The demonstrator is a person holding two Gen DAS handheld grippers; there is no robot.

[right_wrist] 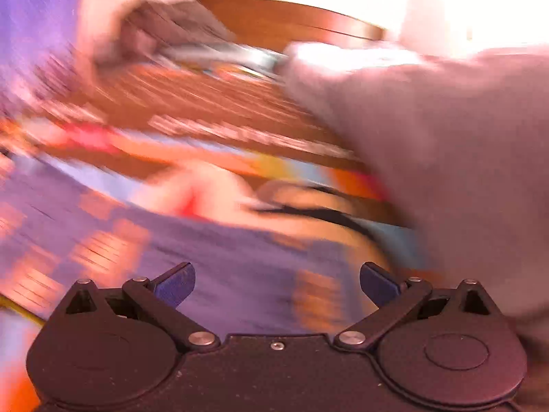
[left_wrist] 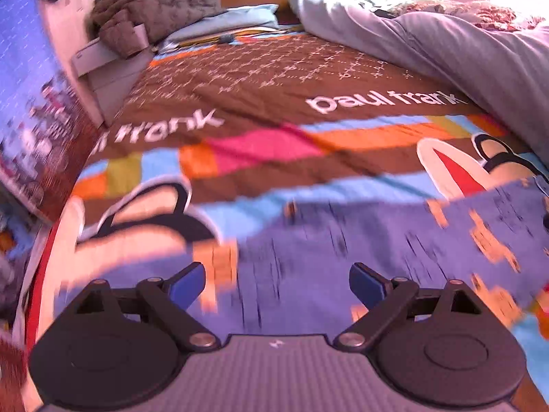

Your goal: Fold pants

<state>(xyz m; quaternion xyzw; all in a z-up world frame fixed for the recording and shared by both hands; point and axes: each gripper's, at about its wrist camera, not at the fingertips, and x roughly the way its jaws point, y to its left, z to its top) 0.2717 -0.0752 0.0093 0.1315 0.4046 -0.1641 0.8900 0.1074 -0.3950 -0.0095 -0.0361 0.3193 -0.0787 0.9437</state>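
Motion blur smears the right wrist view; the pants' (left_wrist: pixel 360 240) far edges run out of frame. They lie flat on the bedspread (left_wrist: pixel 274 96) directly below and ahead of the left gripper (left_wrist: pixel 277 286) and right gripper (right_wrist: pixel 277 285), both spread wide, gripping nothing.

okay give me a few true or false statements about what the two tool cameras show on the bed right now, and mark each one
1. The left tool stands open with nothing between its fingers. True.
2. The right tool is clamped on the pants. False: it is open and holds nothing.
3. The purple pants lie on the bedspread. True.
4. The bedspread is plain white. False: it is brown and multicoloured with printed lettering.
5. A grey duvet is bunched at the right of the left view. True.
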